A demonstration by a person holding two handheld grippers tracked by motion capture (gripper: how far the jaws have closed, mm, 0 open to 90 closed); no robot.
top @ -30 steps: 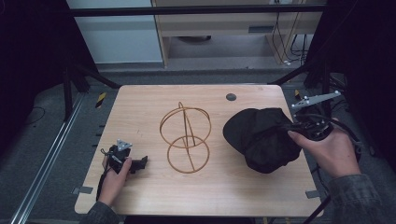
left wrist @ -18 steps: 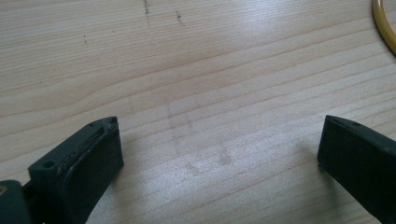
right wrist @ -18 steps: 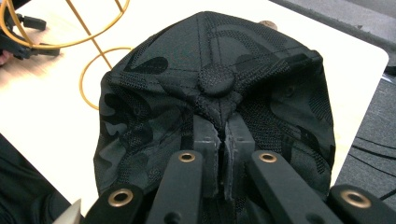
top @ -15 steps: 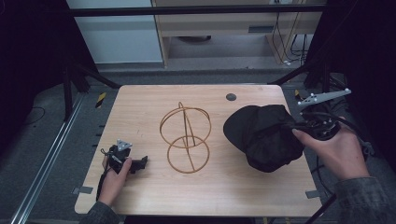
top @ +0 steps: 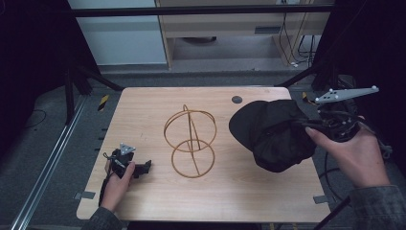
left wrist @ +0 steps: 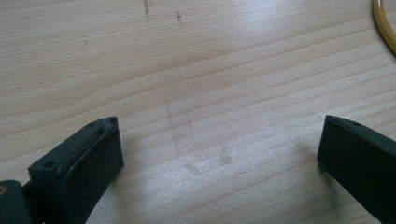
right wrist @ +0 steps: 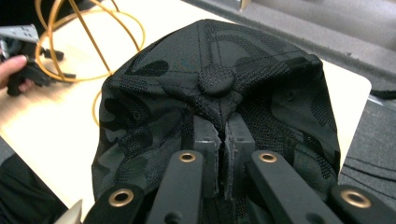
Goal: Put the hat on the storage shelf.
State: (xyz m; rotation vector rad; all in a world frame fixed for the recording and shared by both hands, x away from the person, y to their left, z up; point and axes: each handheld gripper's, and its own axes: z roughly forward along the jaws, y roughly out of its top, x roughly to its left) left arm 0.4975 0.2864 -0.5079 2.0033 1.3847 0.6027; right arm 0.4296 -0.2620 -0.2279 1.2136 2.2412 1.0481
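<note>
A black camouflage cap (top: 273, 134) hangs at the table's right side, lifted partly off the wood. My right gripper (top: 311, 125) is shut on it. In the right gripper view the two jaws (right wrist: 223, 128) pinch the cap's fabric (right wrist: 210, 93) just below its top button. A golden wire stand (top: 190, 136) made of rings sits in the middle of the table, to the left of the cap. My left gripper (top: 143, 166) rests on the wood at the front left, pointing toward the stand. Its jaws (left wrist: 219, 144) are open over bare wood.
The wooden table (top: 143, 110) has a small dark round disc (top: 237, 99) near its far edge. An arc of the wire stand (left wrist: 385, 23) shows in the top right corner of the left gripper view. Dark frame posts and a grey floor surround the table.
My right hand has risen and drawn slightly right, lifting the cap with it. The left hand and the wire stand have stayed still.
</note>
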